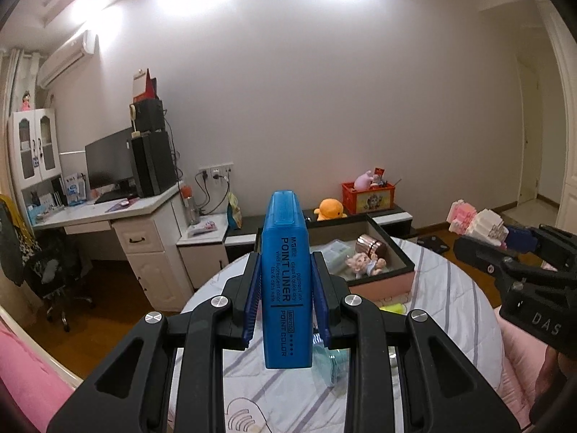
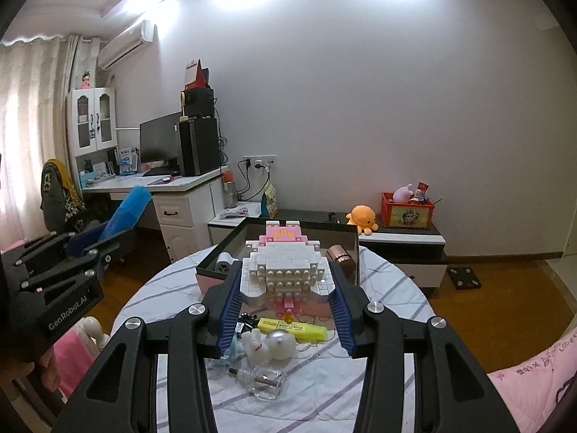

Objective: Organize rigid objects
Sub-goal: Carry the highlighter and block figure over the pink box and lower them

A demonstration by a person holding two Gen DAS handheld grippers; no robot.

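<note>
My left gripper point(image 1: 285, 267) is shut on a blue highlighter point(image 1: 285, 274) marked POINT LINER and holds it upright above the round table point(image 1: 450, 288). My right gripper point(image 2: 285, 281) is shut on a white and pink brick figure point(image 2: 285, 263), held in the air before the open box point(image 2: 230, 238). In the left wrist view the box point(image 1: 396, 249) holds a small doll point(image 1: 364, 263) and a copper jar point(image 1: 373, 245). The right gripper and its brick figure point(image 1: 479, 222) show at the right edge there. The left gripper with the highlighter point(image 2: 126, 213) shows at the left of the right wrist view.
On the striped tablecloth below lie a yellow highlighter point(image 2: 292, 326), a white figurine point(image 2: 268, 346) and a small glass bottle point(image 2: 263, 382). A desk with a monitor point(image 2: 158, 144) stands at the back left. A low cabinet carries an orange plush point(image 2: 362, 218) and a red crate point(image 2: 407, 213).
</note>
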